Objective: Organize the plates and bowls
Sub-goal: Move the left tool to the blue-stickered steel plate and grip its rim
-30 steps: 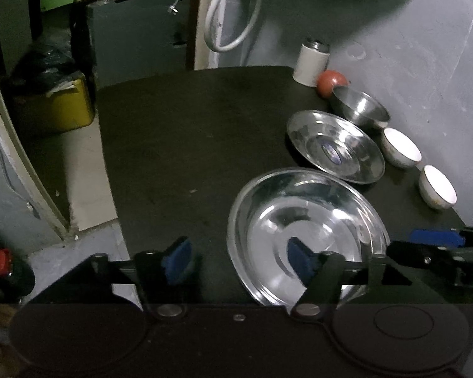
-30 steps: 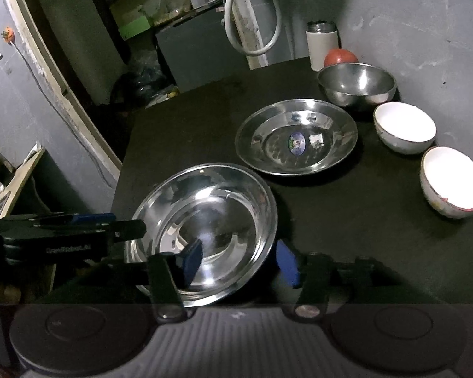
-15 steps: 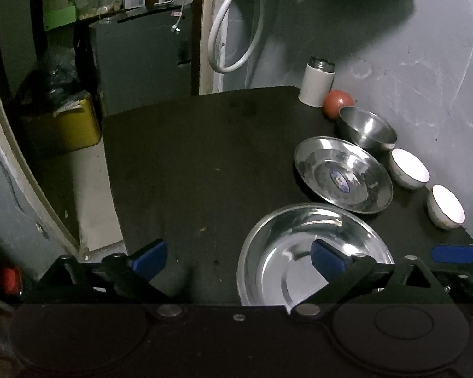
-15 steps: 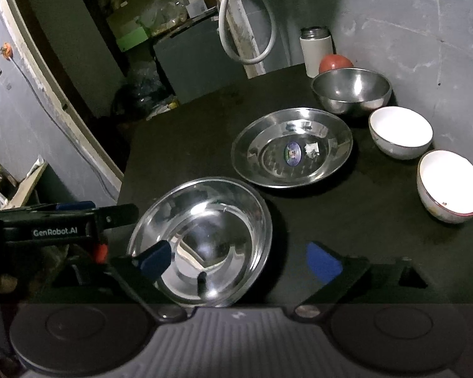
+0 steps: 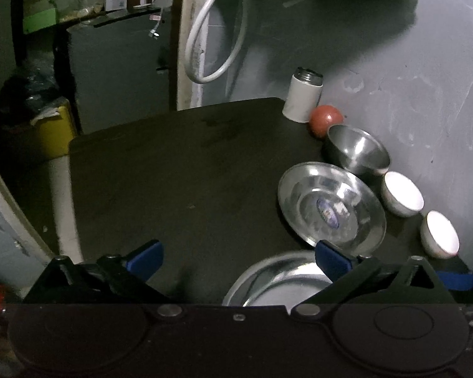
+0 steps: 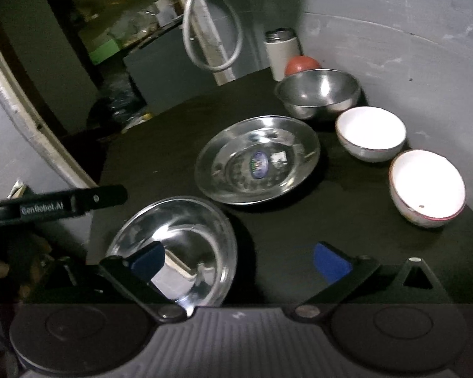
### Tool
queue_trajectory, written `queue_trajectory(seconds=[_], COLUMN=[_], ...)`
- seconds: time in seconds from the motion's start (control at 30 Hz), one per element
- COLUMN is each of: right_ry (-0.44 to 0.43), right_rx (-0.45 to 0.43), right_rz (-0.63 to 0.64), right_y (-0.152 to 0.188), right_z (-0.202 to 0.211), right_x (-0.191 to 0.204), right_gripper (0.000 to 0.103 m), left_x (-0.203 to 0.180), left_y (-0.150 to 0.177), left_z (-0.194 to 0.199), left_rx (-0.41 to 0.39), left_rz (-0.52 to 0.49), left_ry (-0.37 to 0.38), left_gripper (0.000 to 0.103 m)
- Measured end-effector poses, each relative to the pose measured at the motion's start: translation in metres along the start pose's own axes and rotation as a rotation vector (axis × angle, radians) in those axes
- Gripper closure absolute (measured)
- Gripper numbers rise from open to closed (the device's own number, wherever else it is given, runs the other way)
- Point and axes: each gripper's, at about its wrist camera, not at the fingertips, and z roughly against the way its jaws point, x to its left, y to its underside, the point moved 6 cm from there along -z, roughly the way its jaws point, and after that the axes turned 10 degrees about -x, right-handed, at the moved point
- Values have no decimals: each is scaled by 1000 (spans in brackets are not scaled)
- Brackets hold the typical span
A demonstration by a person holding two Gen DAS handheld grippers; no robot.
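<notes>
A steel plate (image 6: 186, 236) lies near the front of the black table (image 6: 299, 220); it also shows in the left wrist view (image 5: 277, 280). A second steel plate (image 6: 257, 159) with a sticker lies behind it (image 5: 331, 204). A steel bowl (image 6: 318, 91) and two white bowls (image 6: 370, 132) (image 6: 427, 186) line the wall. My right gripper (image 6: 239, 263) is open above the front plate's right rim. My left gripper (image 5: 236, 258) is open and empty above the table, left of the near plate.
A white canister (image 6: 282, 50) and a red ball (image 6: 301, 64) stand at the table's far corner by the grey wall. A white hose (image 5: 205, 47) hangs behind. A yellow bin (image 5: 53, 132) sits on the floor to the left.
Both grippers opened wide and pulled back and up from the front plate, which now rests on the table.
</notes>
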Motion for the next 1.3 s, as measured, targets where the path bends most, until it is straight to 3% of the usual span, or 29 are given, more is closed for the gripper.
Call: queue_trajectory(seconds=[0.6,0.83,1.3], right_ry=[136,150,179], right_rx=[-60,-72,-43], right_rz=[-152,-162,-142], right_y=[-21,-28,-30], right_z=[-46,-61,-86], right_x=[-49,-55,-58], right_gripper=[1,3,17], left_x=[-22,-33,-41], left_y=[-33,-32,-28], left_z=[-116,-134,-143], left_rx=[86,101,118], left_rz=[-93,-116,-114], left_ry=[112,138,161], left_gripper=[1,1,5])
